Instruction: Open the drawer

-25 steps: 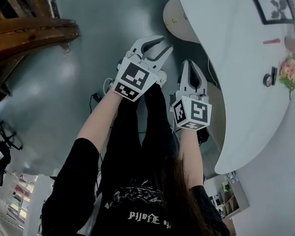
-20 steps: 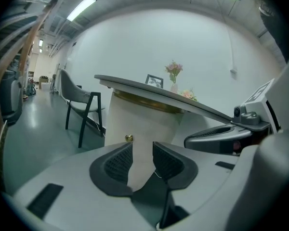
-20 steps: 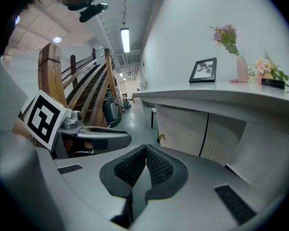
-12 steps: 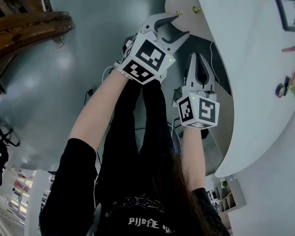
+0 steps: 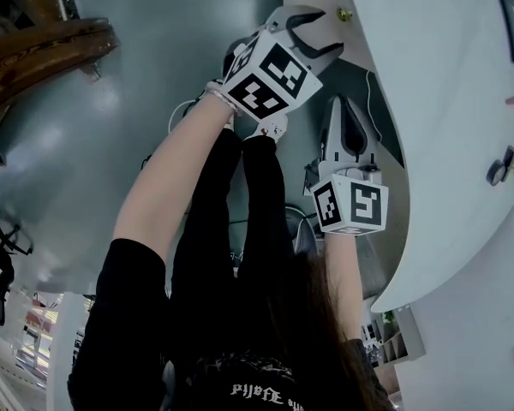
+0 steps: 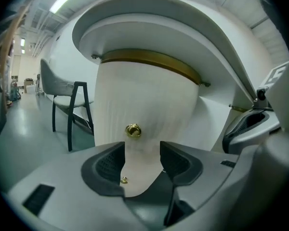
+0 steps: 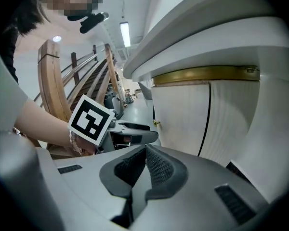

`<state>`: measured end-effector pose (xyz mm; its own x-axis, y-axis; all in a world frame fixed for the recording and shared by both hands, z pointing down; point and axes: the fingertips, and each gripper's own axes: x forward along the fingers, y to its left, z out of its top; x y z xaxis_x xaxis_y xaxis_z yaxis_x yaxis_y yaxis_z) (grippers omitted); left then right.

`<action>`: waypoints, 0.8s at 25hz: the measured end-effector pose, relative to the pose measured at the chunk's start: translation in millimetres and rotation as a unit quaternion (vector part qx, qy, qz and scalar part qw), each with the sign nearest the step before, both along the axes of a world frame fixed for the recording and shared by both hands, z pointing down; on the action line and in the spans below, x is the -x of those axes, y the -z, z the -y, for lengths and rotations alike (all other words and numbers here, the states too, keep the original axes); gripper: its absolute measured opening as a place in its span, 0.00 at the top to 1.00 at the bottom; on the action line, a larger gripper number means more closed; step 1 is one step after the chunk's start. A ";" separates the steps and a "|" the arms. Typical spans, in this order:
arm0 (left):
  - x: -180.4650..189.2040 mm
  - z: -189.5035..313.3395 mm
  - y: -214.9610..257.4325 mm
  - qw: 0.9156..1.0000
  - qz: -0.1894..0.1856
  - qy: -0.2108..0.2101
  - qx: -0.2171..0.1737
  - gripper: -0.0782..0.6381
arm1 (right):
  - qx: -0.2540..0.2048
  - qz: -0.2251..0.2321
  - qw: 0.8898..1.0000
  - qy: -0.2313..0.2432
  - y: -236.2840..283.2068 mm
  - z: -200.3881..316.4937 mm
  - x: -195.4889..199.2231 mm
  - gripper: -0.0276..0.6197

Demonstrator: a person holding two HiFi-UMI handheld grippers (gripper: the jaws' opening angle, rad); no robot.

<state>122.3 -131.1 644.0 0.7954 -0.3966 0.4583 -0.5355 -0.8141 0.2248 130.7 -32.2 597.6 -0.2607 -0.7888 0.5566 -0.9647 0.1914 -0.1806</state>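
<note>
The drawer front point(image 6: 149, 100) is a cream, rounded panel under a white desk, with a brass band above it. It carries a gold knob point(image 6: 133, 130) and a second, smaller-looking knob point(image 6: 124, 180) lower down. My left gripper point(image 6: 142, 150) is open, and its jaws have just been opening. Nothing is between them, and the upper knob shows just beyond the gap. In the head view the left gripper point(image 5: 325, 31) reaches close to a knob point(image 5: 345, 14). My right gripper point(image 5: 343, 110) hangs back beside the cabinet, its pads point(image 7: 154, 165) pressed together and shut on nothing.
The white desk top point(image 5: 437, 101) overhangs the cabinet. A black cable point(image 7: 205, 119) runs down the cabinet's side. A chair with black legs point(image 6: 70, 105) stands to the left. A wooden stair railing point(image 5: 43, 50) is further left, and grey floor lies below.
My left gripper has moved up the picture to the drawer front and spread its jaws wider. The right gripper has shifted a little and stayed shut.
</note>
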 end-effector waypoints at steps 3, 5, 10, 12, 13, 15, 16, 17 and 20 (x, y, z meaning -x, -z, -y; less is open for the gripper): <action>-2.6 13.8 -5.1 1.000 0.011 0.004 -0.011 0.58 | 0.004 -0.002 1.000 0.003 -2.1 4.5 -0.7 0.92; -4.7 20.9 -9.8 1.000 0.020 0.002 -0.016 0.58 | 0.006 -0.006 1.000 0.012 -2.8 5.6 1.1 0.92; -15.8 29.4 -13.8 0.998 0.036 -0.026 -0.037 0.58 | 0.002 -0.012 1.000 0.022 -1.2 10.8 2.0 0.92; -18.5 31.3 -13.7 0.998 0.039 -0.037 -0.046 0.58 | 0.002 -0.013 1.000 0.023 -0.9 11.0 2.5 0.92; -19.2 31.7 -13.7 0.997 0.041 -0.045 -0.050 0.58 | 0.004 -0.014 1.000 0.023 -1.4 10.3 2.5 0.92; -20.5 32.2 -14.0 0.995 0.046 -0.061 -0.059 0.58 | 0.010 -0.014 1.000 0.022 -3.3 7.9 1.9 0.92; -21.3 32.6 -14.2 0.994 0.049 -0.069 -0.062 0.58 | 0.012 -0.015 1.000 0.023 -4.3 6.7 1.5 0.92; -21.6 33.3 -14.3 0.994 0.052 -0.075 -0.066 0.58 | 0.013 -0.016 1.000 0.024 -5.1 5.6 1.6 0.92; -17.3 37.9 -9.8 0.992 0.055 -0.083 -0.084 0.60 | 0.012 -0.016 0.999 0.029 -6.1 3.8 6.2 0.92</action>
